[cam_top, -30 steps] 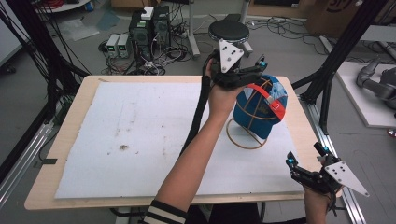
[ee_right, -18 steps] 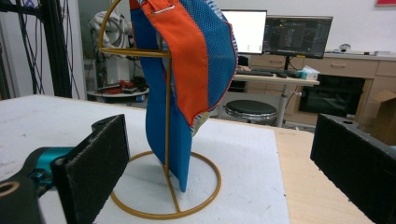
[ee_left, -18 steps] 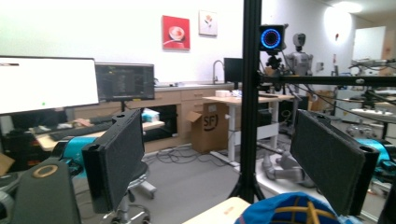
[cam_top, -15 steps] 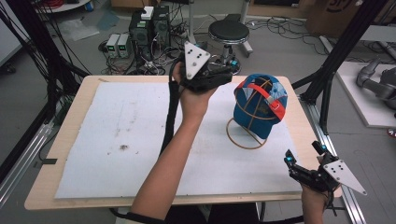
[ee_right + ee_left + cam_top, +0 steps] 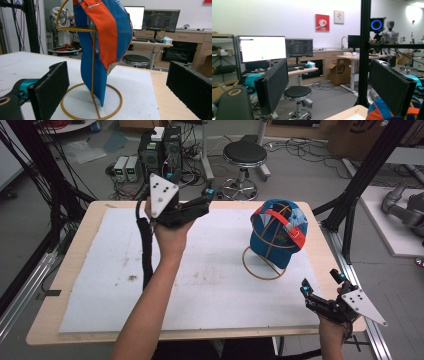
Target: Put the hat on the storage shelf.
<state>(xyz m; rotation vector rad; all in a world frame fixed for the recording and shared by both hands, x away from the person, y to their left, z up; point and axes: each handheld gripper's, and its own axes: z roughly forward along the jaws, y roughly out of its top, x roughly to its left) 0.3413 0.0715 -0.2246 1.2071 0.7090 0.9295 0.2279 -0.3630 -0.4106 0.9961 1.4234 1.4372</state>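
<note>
- Hanging on a gold wire stand [image 5: 265, 265] — a blue-and-orange cap [image 5: 277, 232] sits at the right side of the table [image 5: 75, 250], on a white mat [image 5: 210, 285].
- Left tongs [image 5: 202, 205] hover above the far edge, apart and empty, well left of the cap.
- Right tongs [image 5: 320, 287] — apart, empty — sit near the table's front right corner, facing the stand.

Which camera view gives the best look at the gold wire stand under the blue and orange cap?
The right gripper view: the gold wire stand shows its ring base and upright rod close up. The high view shows the ring base smaller; the left gripper view catches a corner of the cap.
</note>
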